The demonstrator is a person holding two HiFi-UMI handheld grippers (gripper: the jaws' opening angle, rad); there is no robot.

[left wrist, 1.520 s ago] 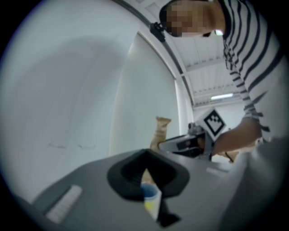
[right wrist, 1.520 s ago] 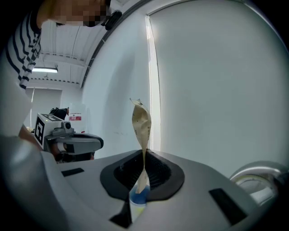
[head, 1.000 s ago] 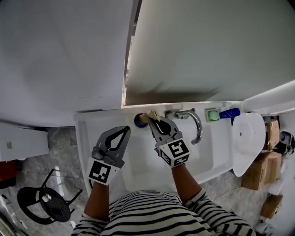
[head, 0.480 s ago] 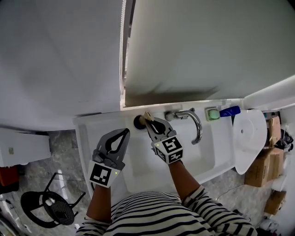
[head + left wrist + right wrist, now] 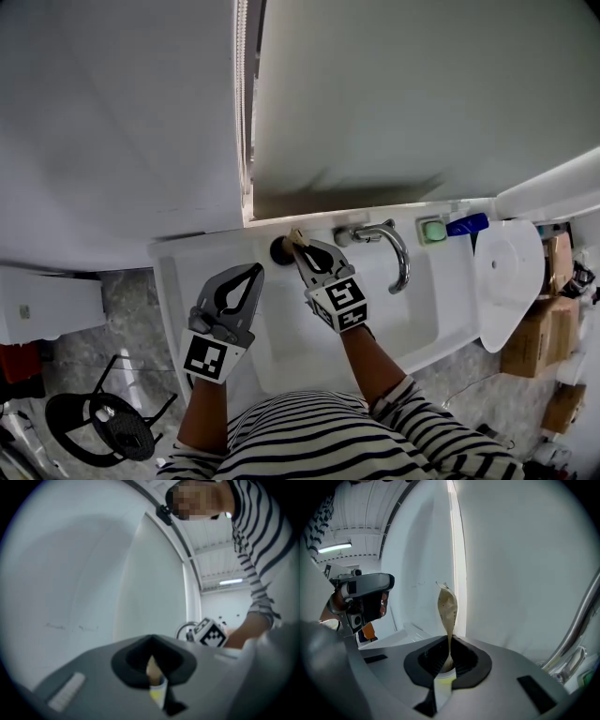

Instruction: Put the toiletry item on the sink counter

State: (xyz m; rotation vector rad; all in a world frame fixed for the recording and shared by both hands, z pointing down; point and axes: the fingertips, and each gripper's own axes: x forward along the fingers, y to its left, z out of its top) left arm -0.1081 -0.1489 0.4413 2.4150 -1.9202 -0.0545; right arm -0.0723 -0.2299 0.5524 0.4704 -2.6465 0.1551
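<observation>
A thin beige toiletry sachet [image 5: 294, 235] [image 5: 446, 606] stands upright out of my right gripper [image 5: 299, 245] [image 5: 449, 641], which is shut on its lower end. The gripper hangs over the back edge of the white sink counter [image 5: 178, 272], just left of the faucet [image 5: 391, 246]. A dark round object [image 5: 279, 250] sits on the counter right beside the sachet. My left gripper [image 5: 251, 272] [image 5: 151, 640] is shut, with nothing sticking out past its tips, and hovers level over the sink's left part.
A green soap dish [image 5: 432, 231] and a blue item [image 5: 467, 225] lie on the counter right of the faucet. A white oval lid [image 5: 509, 281] and cardboard boxes [image 5: 530, 342] stand further right. A black chair [image 5: 108, 422] is on the floor at the lower left. White walls rise behind the sink.
My right gripper has sunk a little toward the counter's back edge with the sachet in it. The left gripper has stayed where it was.
</observation>
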